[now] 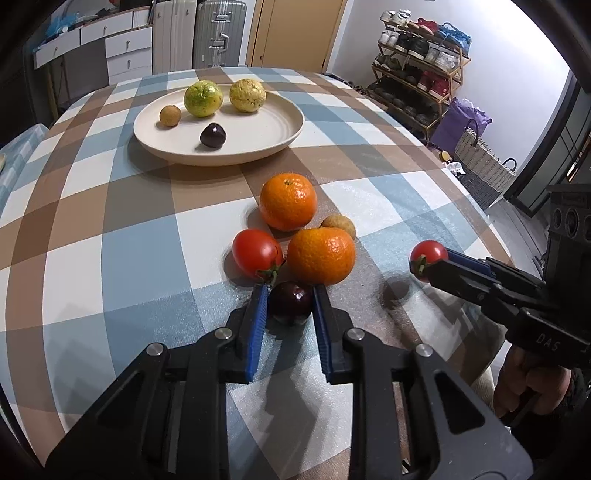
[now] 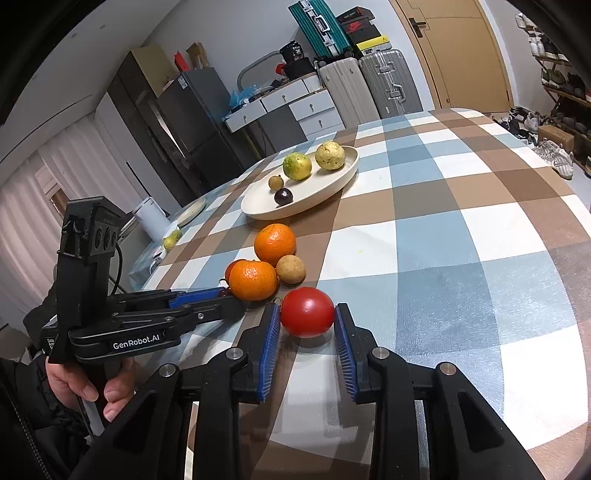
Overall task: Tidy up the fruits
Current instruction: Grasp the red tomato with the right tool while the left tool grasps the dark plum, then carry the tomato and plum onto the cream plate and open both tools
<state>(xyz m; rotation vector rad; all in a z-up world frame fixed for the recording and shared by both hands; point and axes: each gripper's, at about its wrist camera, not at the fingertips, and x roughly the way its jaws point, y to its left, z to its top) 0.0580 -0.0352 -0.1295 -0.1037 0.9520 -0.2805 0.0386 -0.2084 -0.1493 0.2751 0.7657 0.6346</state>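
My left gripper (image 1: pixel 290 295) is shut on a dark purple fruit (image 1: pixel 290 302) that rests on the checked tablecloth. Just beyond it lie a red tomato (image 1: pixel 257 253), two oranges (image 1: pixel 321 255) (image 1: pixel 288 201) and a small brown fruit (image 1: pixel 339 225). My right gripper (image 2: pixel 307 314) is shut on a second red tomato (image 2: pixel 307 312) and holds it above the cloth, to the right of the pile; this tomato also shows in the left wrist view (image 1: pixel 428 256). A cream plate (image 1: pixel 280 136) further back holds two yellow-green fruits (image 1: pixel 203 99) (image 1: pixel 247 95), a small brown fruit (image 1: pixel 170 115) and a dark purple one (image 1: pixel 213 135).
The round table's edge (image 1: pixel 461 177) curves away on the right, with a shoe rack (image 1: pixel 417 66) and bags beyond it. Suitcases (image 1: pixel 219 33) and drawers stand behind the table. A white cup (image 2: pixel 149 218) and a small plate sit at the table's far left.
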